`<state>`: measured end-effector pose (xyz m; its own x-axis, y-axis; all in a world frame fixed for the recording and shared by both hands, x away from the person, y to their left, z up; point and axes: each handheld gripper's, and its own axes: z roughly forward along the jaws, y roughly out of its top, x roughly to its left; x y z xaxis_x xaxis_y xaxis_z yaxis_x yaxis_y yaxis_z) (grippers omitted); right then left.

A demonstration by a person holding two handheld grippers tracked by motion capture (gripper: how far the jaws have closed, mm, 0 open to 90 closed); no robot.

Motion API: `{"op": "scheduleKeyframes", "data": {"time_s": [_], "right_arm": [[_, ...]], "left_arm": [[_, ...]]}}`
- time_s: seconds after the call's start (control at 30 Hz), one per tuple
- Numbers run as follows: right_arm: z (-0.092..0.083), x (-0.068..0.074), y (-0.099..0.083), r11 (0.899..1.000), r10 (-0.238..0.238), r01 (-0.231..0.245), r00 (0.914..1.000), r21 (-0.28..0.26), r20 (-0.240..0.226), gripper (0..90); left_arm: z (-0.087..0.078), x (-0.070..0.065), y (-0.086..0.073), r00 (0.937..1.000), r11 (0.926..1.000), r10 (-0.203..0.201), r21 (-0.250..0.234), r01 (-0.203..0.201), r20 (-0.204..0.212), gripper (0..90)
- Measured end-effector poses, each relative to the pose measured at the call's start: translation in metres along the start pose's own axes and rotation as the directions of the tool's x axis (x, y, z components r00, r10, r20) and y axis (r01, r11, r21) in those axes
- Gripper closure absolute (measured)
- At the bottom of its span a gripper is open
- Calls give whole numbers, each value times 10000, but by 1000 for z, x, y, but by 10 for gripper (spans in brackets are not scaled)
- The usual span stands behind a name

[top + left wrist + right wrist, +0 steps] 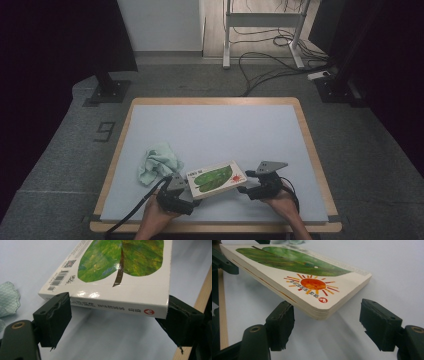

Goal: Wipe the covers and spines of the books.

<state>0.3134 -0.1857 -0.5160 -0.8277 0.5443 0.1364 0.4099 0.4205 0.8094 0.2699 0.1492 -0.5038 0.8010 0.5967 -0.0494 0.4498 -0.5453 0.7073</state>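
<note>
- the board book (216, 179) sat at about six o'clock on the tabletop (215, 125), back cover up with its green leaf and orange sun, and both gripper views suggested it was tilted with at least one end off the surface.
- the left gripper (184, 187) stood at the book's spine end, at its nine o'clock; its fingers (53, 317) were spread along the length of the spine, one at each end, and it could not be told for sure whether the pads pressed on it.
- the right gripper (250, 186) stood at the book's three o'clock, by the corner of stacked pages; its fingers (280, 323) were spread, one under the near edge and the other clear of the corner, pinching nothing.
- judged from this, the step in hand was handling the book between the two grippers, either setting it down or taking hold of it.
- the next move would call for one gripper to support the book firmly before the other shifted, or it might drop flat.
- a pale green cloth (157, 162) lay crumpled at the book's ten o'clock, just beside the left gripper.
- no containers stood on the tabletop.
</note>
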Motion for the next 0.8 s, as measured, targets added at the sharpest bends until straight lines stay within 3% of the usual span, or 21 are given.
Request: {"op": "scheduleKeyframes", "data": {"time_s": [0.33,0.47,0.57,0.8], "right_arm": [[3,3,-14,9985,-306,305,9995,458,33,274],[5,6,-18,9947,-593,590,9982,837,8,269],[2,6,-18,9981,-352,367,9989,486,-325,278],[6,7,-17,9941,-709,685,9971,838,268,320]], "left_arm": [[7,-7,-9,9971,9954,746,608,-737,-118,146],[12,-6,-13,9974,9937,659,884,-682,289,144],[11,-5,-15,9972,9943,647,825,-676,373,148],[11,-3,-16,9968,9938,770,782,-786,237,157]]}}
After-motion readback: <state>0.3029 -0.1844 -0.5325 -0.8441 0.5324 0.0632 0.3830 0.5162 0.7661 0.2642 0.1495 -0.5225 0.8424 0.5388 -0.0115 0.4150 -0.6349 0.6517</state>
